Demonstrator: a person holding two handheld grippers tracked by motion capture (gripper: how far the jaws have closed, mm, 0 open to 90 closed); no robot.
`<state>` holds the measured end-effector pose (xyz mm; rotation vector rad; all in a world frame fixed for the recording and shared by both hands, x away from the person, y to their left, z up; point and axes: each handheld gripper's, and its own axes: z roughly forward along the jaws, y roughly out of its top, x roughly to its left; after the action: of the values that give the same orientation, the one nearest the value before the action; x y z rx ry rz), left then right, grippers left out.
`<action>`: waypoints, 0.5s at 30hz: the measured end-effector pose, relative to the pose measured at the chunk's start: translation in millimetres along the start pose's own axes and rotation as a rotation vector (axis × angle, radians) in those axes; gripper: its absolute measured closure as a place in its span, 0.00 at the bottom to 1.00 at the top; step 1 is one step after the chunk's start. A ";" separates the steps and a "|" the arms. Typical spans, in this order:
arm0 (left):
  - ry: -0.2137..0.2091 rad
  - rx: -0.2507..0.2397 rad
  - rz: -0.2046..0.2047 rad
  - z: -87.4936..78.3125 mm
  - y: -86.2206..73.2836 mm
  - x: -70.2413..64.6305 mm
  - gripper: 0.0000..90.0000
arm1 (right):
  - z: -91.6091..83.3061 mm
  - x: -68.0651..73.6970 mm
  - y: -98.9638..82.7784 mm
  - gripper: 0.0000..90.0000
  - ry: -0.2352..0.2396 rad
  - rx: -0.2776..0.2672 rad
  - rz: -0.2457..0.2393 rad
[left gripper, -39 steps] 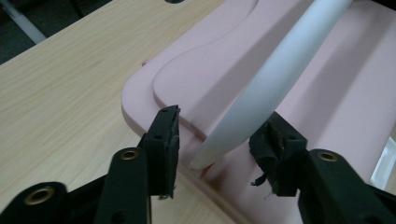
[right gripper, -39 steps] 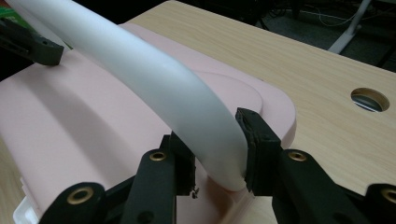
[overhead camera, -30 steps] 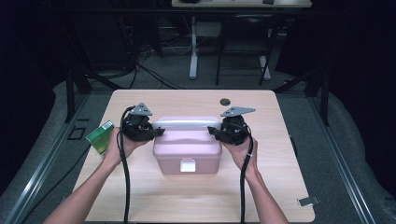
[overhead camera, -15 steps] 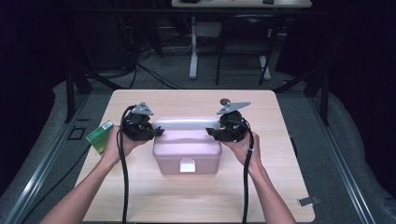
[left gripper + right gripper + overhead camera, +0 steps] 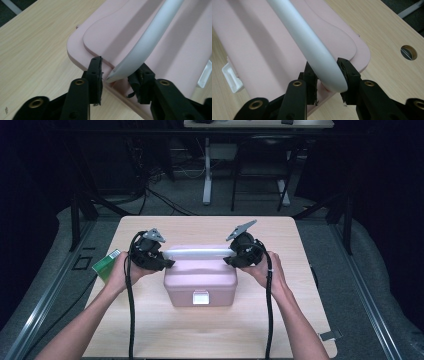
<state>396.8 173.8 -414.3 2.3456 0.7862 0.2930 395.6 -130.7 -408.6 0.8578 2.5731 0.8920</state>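
Note:
A pink plastic box (image 5: 200,277) with a white bar handle (image 5: 200,253) along its lid stands mid-table. My left gripper (image 5: 167,263) is at the handle's left end. In the left gripper view the handle's tip (image 5: 130,67) lies between the jaws of this gripper (image 5: 118,75), with a gap at one pad; the jaws have just been opening. My right gripper (image 5: 230,260) is at the other end. In the right gripper view its pads (image 5: 327,72) press both sides of the handle (image 5: 307,37), having just closed on it above the pink lid (image 5: 249,45).
A green packet (image 5: 106,265) lies at the table's left edge beside my left hand. A white latch (image 5: 200,297) sits on the box's front. A round hole (image 5: 408,52) is in the wooden tabletop (image 5: 300,320) behind the right gripper.
The right gripper has risen a little and tipped back, its grey plate now slanting upward. The left hand has kept its place.

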 end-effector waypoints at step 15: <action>-0.005 0.075 -0.005 -19.0 -19.2 -6.2 0.17 | 0.3 -2.0 5.7 0.80 0.000 0.044 -0.028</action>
<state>375.5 191.4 -411.9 2.4131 0.8137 0.2590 399.8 -128.1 -405.1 0.8319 2.6069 0.8302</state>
